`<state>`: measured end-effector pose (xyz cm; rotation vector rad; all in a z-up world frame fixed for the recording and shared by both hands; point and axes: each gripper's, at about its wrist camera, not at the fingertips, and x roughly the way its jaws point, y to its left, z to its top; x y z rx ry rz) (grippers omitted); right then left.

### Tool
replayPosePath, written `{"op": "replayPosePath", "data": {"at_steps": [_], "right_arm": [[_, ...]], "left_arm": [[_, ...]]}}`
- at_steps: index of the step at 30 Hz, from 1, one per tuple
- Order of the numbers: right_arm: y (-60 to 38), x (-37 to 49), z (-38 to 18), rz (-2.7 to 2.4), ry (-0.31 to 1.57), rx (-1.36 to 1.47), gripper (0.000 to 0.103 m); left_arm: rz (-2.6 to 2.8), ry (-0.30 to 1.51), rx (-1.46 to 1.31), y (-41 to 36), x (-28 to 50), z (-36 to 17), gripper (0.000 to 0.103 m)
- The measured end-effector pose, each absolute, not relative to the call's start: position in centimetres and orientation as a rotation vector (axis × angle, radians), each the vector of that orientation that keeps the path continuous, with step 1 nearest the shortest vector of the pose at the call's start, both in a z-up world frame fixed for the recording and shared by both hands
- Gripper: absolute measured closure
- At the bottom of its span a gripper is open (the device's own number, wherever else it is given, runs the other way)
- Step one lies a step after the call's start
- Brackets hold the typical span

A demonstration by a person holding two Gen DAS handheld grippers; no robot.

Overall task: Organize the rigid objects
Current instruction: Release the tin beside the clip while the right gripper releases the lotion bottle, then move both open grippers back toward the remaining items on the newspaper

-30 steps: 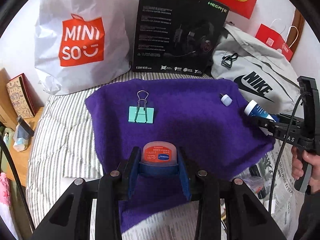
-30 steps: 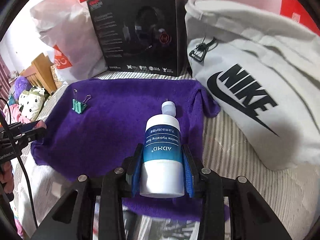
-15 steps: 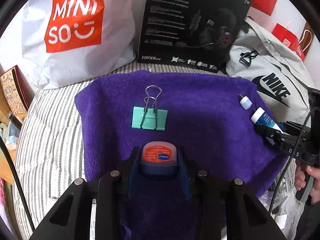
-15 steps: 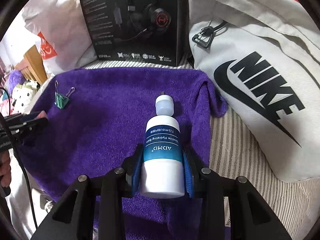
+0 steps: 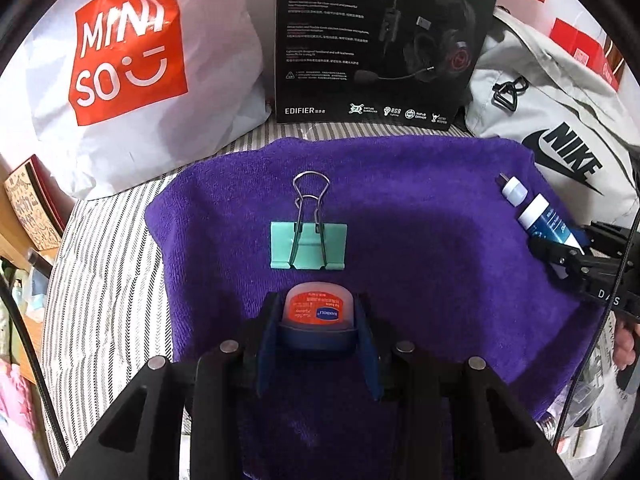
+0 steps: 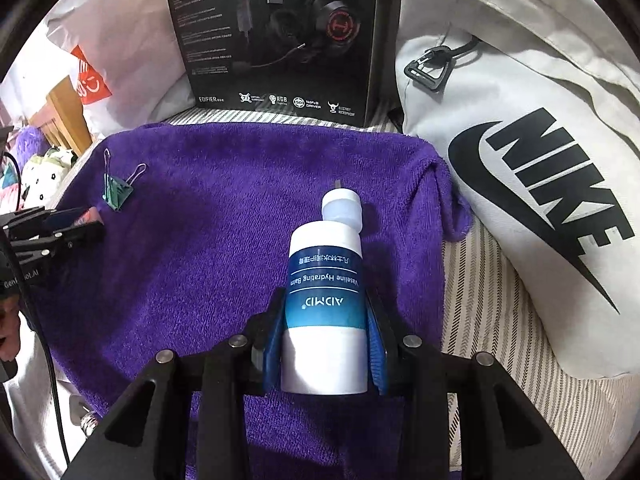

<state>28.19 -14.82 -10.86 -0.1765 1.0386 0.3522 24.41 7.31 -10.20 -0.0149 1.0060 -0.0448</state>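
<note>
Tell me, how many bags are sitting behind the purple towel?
2 whole bags: the white Miniso bag at back left, and the grey Nike bag at back right. Red bags peek in at the top right edge; more may be hidden.

Binder clip (image 5: 308, 245) just beyond jar (image 5: 319, 312)

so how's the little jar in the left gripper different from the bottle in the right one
The jar is short and round with an orange label; the bottle is tall and white with a blue band. The bottle reaches well beyond its gripper's fingers; the jar barely does. Each is clamped between blue pads over the purple towel.
</note>
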Motion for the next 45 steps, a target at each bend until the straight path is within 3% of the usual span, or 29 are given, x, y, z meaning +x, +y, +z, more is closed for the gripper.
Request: {"op": "replayPosePath", "data": {"at_steps": [8, 13, 30, 45], "right_arm": [[-15.1, 27.3, -10.9, 0.395, 1.057, -0.187, 0.062], [-15.2, 26.0, -10.3, 0.382, 1.073, -0.196, 0.054], [-17.2, 18.2, -2.9, 0.386, 0.963, -0.163, 0.054], [-20.0, 9.6, -6.7, 0.350, 1.025, -0.159, 0.054]], "left_arm": [[-0.047, 1.028, 0.022, 6.3, 22.9, -10.4, 0.051], [-0.035, 1.039, -0.006, 6.4, 21.7, -10.2, 0.050], [-0.102, 1.003, -0.057, 3.8, 12.2, -5.8, 0.050], [-0.096, 1.070, -0.075, -0.3, 11.3, -9.1, 0.050]]}}
